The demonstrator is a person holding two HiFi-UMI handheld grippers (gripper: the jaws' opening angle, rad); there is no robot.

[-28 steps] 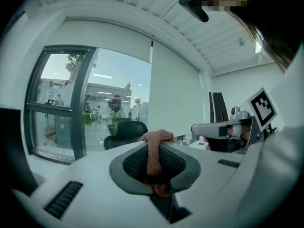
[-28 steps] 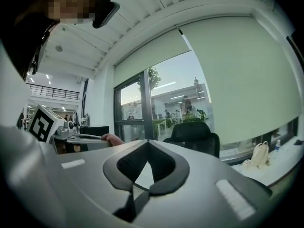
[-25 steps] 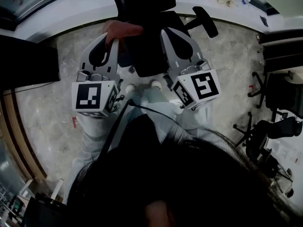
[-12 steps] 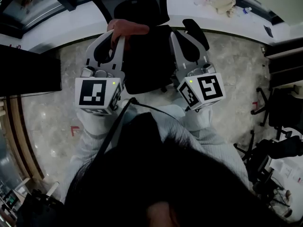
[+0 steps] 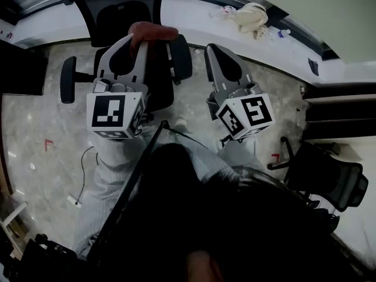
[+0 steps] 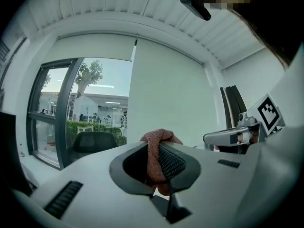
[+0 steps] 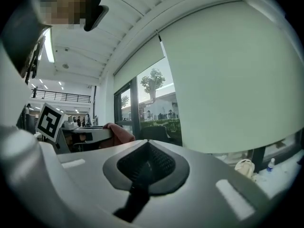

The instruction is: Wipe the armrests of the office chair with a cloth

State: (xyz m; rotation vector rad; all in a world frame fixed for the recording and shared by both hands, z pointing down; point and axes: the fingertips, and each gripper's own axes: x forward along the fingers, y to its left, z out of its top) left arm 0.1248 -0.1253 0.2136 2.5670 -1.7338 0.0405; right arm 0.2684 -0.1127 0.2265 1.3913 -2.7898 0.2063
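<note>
One office chair (image 5: 123, 16) on mottled grey floor (image 5: 35, 122) by window (image 6: 71, 108).

I log the office chair (image 5: 123, 16) displaced to the left in the head view. Its seat now lies under my left gripper (image 5: 136, 43), and one armrest (image 5: 180, 57) sits between the two grippers. My right gripper (image 5: 212, 50), earlier at that armrest, now hangs over bare floor (image 5: 194, 96).

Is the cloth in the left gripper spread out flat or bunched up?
Bunched up: the cloth is a crumpled wad pinched between the left gripper's shut jaws, bulging past their tips.
</note>
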